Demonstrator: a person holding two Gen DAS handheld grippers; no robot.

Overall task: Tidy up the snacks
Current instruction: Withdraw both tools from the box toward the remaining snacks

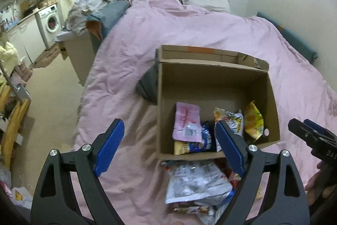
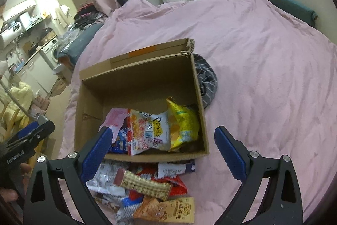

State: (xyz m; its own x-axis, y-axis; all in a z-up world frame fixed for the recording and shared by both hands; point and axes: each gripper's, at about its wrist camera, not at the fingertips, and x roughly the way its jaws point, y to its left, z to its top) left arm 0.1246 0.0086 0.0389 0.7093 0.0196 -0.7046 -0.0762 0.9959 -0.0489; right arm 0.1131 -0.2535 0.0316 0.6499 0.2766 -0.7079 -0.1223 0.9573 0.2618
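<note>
Both jaws spread, empty: left gripper (image 1: 169, 138), right gripper (image 2: 163, 142) over cardboard box (image 2: 118, 77) on pink duvet (image 2: 263, 56), loose snack pile (image 2: 147, 189) at near wall, striped cloth (image 2: 207, 81) beside box.

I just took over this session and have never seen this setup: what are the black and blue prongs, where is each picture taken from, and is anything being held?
There is no robot arm. A person carries a two-finger gripper in each hand, with a camera looking along its fingers. One picture is from the left gripper, the other from the right gripper. Both are open and hold nothing. Beneath them, on a pink blanket, stands an open cardboard box holding a few snack packets, including a yellow bag. A loose pile of snacks lies on the blanket just in front of the box.
</note>
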